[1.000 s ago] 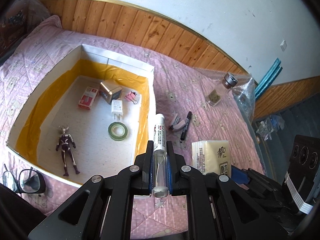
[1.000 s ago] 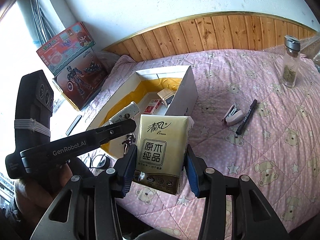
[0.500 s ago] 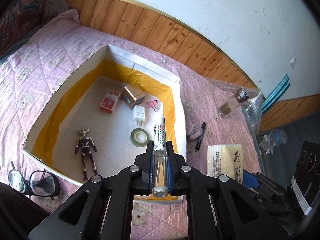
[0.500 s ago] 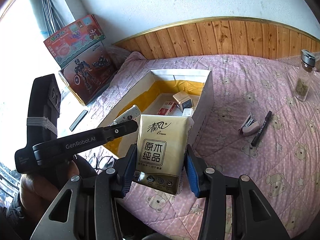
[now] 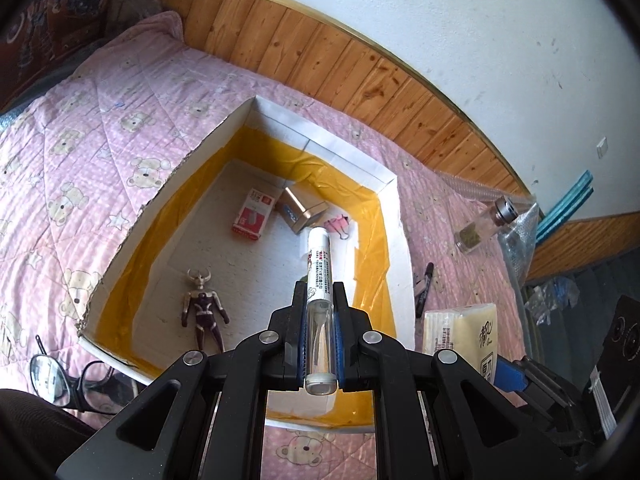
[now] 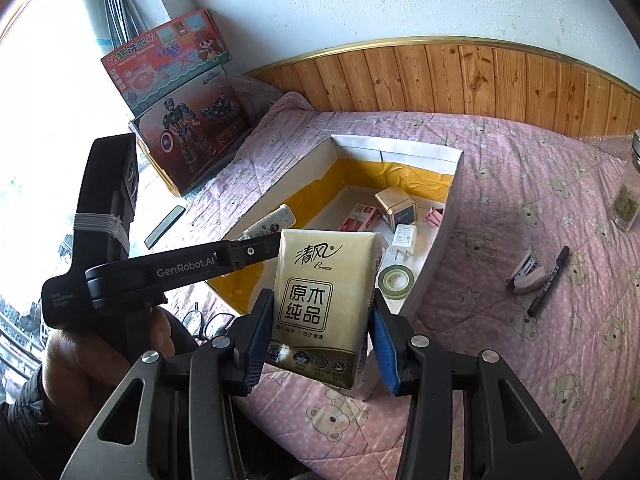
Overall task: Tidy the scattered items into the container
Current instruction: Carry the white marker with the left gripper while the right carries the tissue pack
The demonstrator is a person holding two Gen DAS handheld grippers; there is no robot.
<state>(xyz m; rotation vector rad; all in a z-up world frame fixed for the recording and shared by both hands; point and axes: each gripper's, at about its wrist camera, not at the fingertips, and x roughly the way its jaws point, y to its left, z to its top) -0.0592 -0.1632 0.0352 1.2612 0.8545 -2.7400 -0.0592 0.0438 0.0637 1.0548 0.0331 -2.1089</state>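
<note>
A white cardboard box (image 5: 390, 184) lined with yellow tape lies on the pink bedspread; it also shows in the right wrist view (image 6: 448, 216). My left gripper (image 5: 319, 296) is shut on a white marker pen (image 5: 318, 268) and holds it above the box's right part. My right gripper (image 6: 320, 312) is shut on a tissue pack (image 6: 316, 296), held above the bedspread just right of the box's near corner. Inside the box lie a toy figure (image 5: 204, 308), a red pack (image 5: 253, 220), a gold box (image 5: 302, 208), a pink clip (image 5: 340, 228), a white charger (image 6: 404, 240) and a tape roll (image 6: 396, 280).
On the bedspread right of the box lie a stapler (image 6: 528, 276), a black marker (image 6: 550, 280) and a glass jar (image 5: 480, 228). Glasses (image 5: 60, 376) lie by the box's near left corner. Toy cartons (image 6: 180, 92) stand at the bed's far left. A wood-panelled wall runs behind.
My left gripper has carried the marker pen leftward from the box's right wall to above its inside. My right gripper with the tissue pack has moved closer to the box.
</note>
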